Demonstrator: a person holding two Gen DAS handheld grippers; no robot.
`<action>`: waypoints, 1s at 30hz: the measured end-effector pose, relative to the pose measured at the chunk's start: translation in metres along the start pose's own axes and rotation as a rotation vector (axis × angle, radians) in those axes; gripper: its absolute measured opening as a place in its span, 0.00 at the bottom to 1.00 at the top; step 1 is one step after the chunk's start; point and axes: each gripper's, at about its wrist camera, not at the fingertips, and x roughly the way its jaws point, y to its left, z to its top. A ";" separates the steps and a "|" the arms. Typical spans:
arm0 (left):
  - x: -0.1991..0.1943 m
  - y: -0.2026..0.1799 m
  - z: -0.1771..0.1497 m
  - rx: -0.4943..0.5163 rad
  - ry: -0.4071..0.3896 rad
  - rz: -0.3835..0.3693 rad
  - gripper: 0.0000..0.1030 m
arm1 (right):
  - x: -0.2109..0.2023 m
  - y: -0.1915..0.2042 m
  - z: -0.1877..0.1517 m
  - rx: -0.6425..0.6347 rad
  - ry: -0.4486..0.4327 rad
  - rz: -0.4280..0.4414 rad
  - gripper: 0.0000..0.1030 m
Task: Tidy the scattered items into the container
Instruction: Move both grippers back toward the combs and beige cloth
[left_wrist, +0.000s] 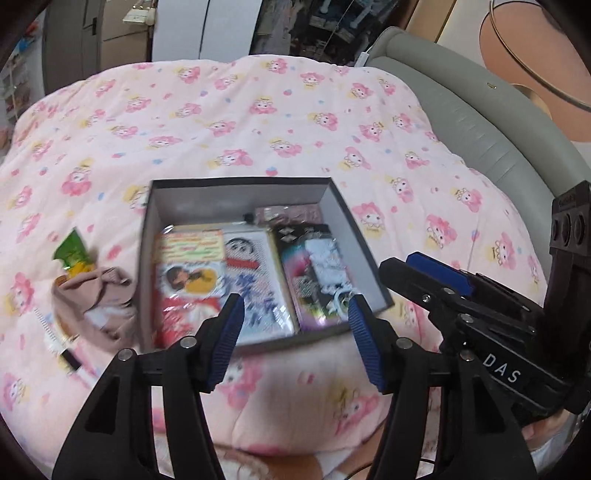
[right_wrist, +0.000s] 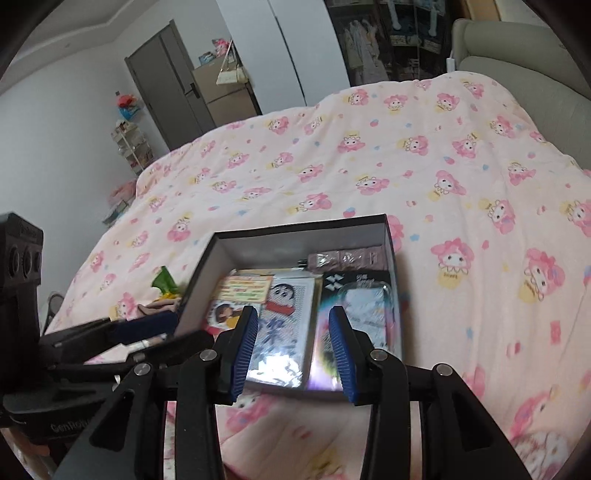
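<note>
You are hovering both tongs, left and right, open and empty, near the box; next, you are reaching left for the beige cloth.

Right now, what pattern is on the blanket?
Pink cartoon characters on the pale pink blanket; right wrist view shows it best.

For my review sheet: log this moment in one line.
left gripper open, empty | right gripper open, empty | box holds packets | cloth outside

Packets in box on quilt
</note>
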 end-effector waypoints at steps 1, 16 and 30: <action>-0.005 -0.001 -0.004 0.005 -0.006 0.009 0.59 | -0.003 0.004 -0.003 -0.001 0.002 0.010 0.35; -0.056 0.102 -0.086 -0.235 -0.022 0.052 0.60 | 0.026 0.114 -0.047 -0.179 0.126 0.194 0.35; -0.043 0.257 -0.128 -0.573 -0.018 0.087 0.60 | 0.139 0.204 -0.065 -0.283 0.326 0.247 0.35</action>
